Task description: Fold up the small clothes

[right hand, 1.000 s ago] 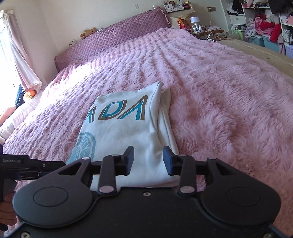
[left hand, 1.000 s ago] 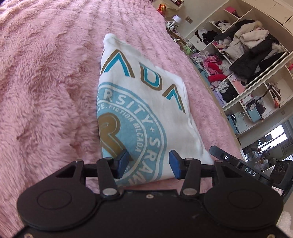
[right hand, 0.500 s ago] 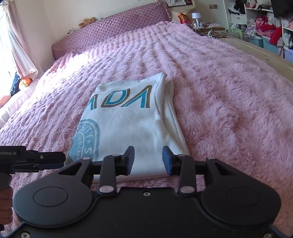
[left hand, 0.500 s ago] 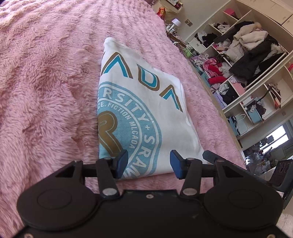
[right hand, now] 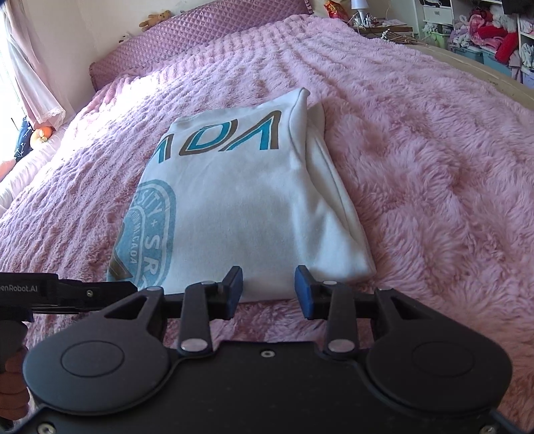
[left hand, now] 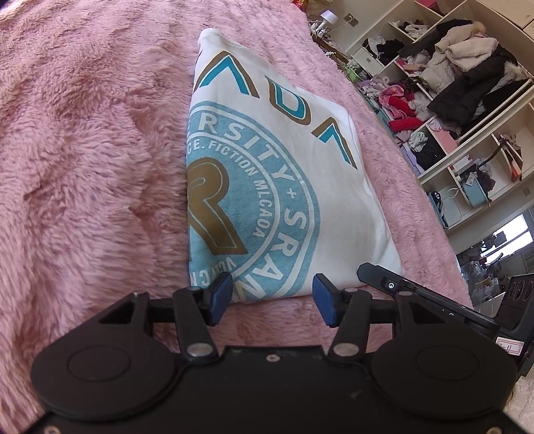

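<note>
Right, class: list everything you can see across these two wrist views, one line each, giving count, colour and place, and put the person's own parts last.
folded shirt: one, white with blue and brown print, flat on the blanket.
blanket: one, fluffy pink, covering the bed.
headboard: one, quilted purple, far end.
teddy bear: one, brown, on the headboard.
curtain: one, pale pink, far left.
shelves: white, cluttered with clothes, right.
left gripper: black, blue fingers apart, opening, at the shirt's near edge.
right gripper: black, blue fingers apart, same edge.
hand: one, on the left gripper's handle.
</note>
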Tool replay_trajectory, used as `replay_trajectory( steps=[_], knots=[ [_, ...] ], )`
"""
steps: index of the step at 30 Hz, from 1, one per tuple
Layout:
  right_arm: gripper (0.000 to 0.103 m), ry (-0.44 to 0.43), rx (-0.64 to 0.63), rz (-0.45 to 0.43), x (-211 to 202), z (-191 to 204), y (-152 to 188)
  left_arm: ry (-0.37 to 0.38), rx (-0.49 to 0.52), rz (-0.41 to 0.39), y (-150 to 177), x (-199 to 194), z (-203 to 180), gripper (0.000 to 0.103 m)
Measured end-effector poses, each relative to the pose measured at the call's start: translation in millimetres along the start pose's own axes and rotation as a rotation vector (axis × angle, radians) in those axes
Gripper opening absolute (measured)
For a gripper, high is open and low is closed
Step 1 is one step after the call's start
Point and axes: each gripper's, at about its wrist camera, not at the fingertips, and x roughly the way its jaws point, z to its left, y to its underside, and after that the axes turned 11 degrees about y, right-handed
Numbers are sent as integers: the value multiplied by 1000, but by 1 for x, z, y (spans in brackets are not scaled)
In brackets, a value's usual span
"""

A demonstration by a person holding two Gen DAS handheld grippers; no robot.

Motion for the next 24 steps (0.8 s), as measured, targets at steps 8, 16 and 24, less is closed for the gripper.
replay_trajectory(
  steps=[8, 16, 24],
  knots=[
    [35, 61, 49, -109, -34, -16, -11, 28, 40, -82, -22, -34, -22, 56],
    [22, 118, 110, -53, -16, -36, -2, -10, -34, -65, -34, -20, 5, 57],
    [8, 136, 143, -35, -14, -43, 4, -18, -12, -47, -27, -14, 7, 59]
  ],
)
